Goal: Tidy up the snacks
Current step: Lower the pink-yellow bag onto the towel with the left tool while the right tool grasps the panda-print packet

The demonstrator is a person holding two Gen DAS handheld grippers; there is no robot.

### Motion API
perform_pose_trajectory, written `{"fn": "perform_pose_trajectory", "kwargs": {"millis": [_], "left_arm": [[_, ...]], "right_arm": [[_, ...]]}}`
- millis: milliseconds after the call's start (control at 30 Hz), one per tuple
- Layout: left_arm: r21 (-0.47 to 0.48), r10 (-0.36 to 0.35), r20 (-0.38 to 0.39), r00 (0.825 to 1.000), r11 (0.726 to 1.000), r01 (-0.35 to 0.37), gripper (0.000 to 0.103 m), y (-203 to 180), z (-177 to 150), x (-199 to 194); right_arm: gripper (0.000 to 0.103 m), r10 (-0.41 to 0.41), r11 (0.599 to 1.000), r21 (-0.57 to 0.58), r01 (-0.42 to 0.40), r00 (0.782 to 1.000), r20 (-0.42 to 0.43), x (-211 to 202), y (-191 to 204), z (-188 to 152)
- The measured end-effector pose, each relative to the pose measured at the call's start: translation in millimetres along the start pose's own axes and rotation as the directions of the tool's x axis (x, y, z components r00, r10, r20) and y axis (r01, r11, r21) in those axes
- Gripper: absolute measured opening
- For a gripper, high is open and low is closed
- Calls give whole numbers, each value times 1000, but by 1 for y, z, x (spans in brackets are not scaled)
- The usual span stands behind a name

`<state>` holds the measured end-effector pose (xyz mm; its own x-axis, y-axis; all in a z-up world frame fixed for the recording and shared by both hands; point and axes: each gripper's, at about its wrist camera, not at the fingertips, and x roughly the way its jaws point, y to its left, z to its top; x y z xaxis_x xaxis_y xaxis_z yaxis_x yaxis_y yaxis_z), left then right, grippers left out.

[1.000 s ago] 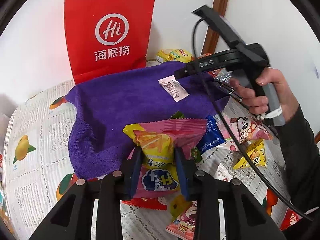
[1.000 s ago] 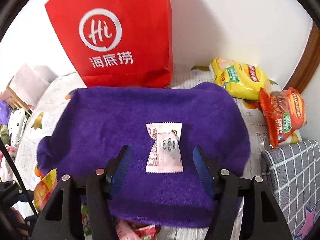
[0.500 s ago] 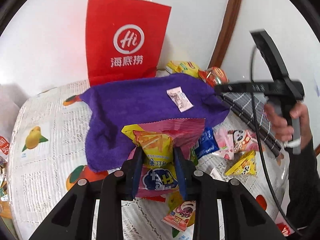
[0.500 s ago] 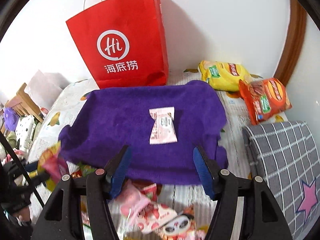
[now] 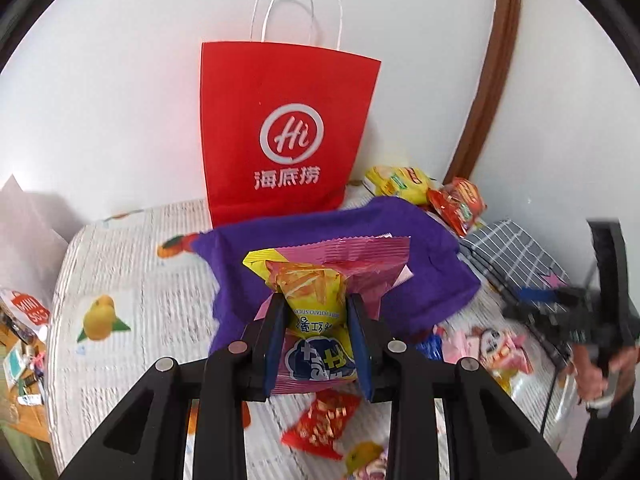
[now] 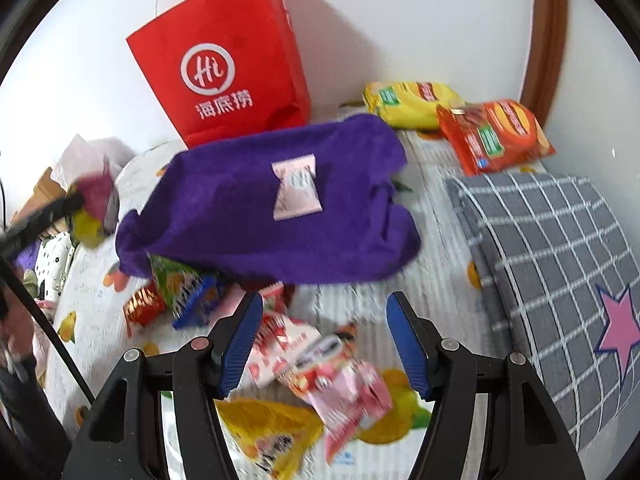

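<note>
My left gripper (image 5: 316, 316) is shut on a pink and yellow snack bag (image 5: 320, 280) and holds it in the air in front of the purple towel (image 5: 424, 256). My right gripper (image 6: 324, 336) is open and empty, above a heap of small snack packets (image 6: 320, 364) on the table. A small pink sachet (image 6: 296, 188) lies on the purple towel (image 6: 224, 216). The left gripper with its bag shows blurred at the left of the right wrist view (image 6: 88, 212).
A red paper bag (image 5: 288, 136) stands at the wall behind the towel. A yellow chip bag (image 6: 412, 102) and an orange one (image 6: 496, 136) lie at the back right. A grey checked cushion (image 6: 560, 264) lies on the right. Loose packets (image 5: 320, 424) lie under the left gripper.
Both grippers have pulled back and risen from the towel. The left one still holds the snack bag. The right one now hangs over the loose packets, still open.
</note>
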<state>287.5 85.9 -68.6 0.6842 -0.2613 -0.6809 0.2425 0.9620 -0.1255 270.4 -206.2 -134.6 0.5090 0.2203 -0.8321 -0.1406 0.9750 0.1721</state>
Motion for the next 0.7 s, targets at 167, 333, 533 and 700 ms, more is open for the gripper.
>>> {"fn": "perform_pose_trajectory", "kwargs": {"millis": [167,333,533,700], "left_arm": [[-7,8,-7,1000,1000,-9,29,-2,15,20],[-45,2,-27,1000,999,-3,29,2,25,44],[-92,24,-62,998,995,-30,29,9,35,69],[-152,49,-92,995,986,-62,29,20,41,91]], "right_arm": [[64,44,998,-43,-47,997,-58,18,1,-22],[64,-59,978,-203,49,997,-47,28,14,-40],[64,-59,959,-280,41,997,-56,21,12,-49],[64,-75,951,-303,58,996,-44,22,12,-54]]}}
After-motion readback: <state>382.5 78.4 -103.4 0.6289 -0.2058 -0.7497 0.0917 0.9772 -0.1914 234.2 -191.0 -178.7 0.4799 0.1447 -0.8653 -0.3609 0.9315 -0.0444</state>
